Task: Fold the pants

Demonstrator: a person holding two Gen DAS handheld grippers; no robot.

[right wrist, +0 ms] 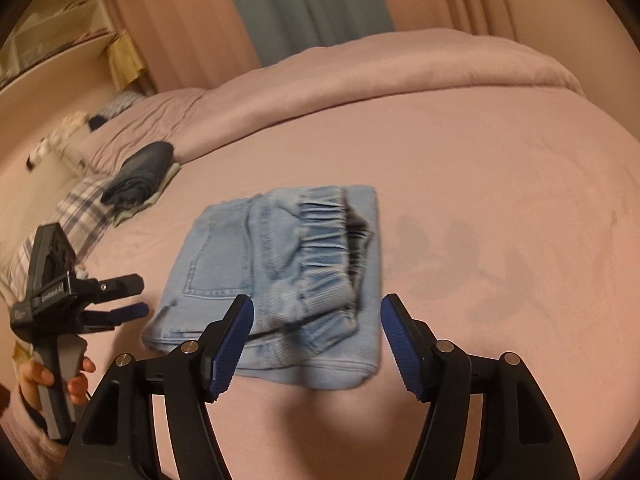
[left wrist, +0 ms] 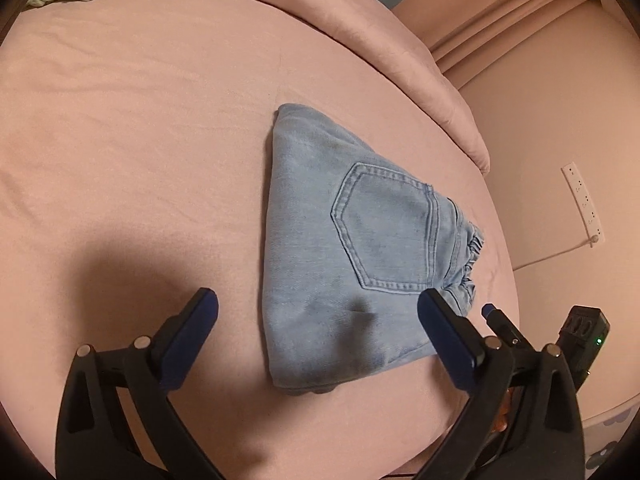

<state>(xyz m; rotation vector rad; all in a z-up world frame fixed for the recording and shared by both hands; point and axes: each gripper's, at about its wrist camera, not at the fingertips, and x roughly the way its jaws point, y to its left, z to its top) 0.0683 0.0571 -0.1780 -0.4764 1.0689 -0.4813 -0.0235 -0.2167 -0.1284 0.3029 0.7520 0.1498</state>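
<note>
With both my left gripper (left wrist: 318,312) and right gripper (right wrist: 316,338) spread wide and empty over the folded pants (right wrist: 280,280) on the bed (right wrist: 480,200), I judge a snagging pad could drag the loose waistband open.

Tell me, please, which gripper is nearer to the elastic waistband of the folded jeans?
Right. The right gripper hangs open just in front of the waistband, while the left gripper, also open, sits by the jeans' pocket side, away from the waistband.
</note>
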